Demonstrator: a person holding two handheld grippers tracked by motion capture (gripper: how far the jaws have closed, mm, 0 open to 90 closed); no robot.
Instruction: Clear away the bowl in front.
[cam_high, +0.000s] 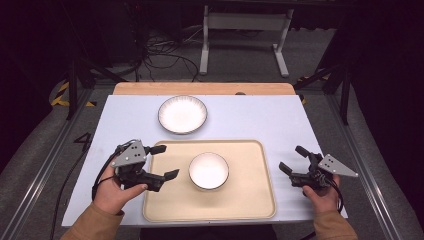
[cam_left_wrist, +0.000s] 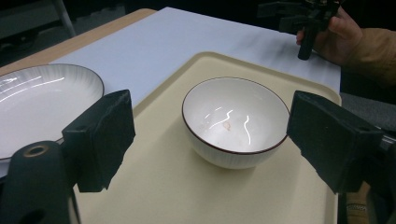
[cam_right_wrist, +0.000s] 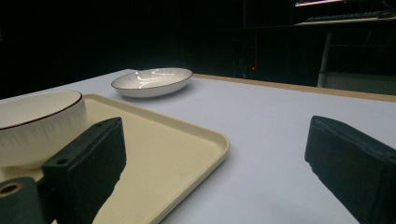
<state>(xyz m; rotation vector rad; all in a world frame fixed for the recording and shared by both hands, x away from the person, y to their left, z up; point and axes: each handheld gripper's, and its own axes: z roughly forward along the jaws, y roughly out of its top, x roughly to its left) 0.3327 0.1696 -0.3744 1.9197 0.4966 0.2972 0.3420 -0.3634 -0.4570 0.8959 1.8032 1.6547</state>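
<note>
Two white ceramic dishes mark progress. High view: the small dark-rimmed white bowl (cam_high: 209, 171) already stands mid-way on the beige plastic tray (cam_high: 250, 205), while the shallow ribbed white plate (cam_high: 182, 114) lies beyond on the pale blue table (cam_high: 280, 120), apparently the piece left. Left gripper (cam_high: 166, 161) hovers released at the tray's left edge; right gripper (cam_high: 291, 160) waits released, well apart. Left gripper view: jaws frame the bowl without touching; the plate is cut off at left. Right gripper view: bowl cropped, background dark and unreadable.
</note>
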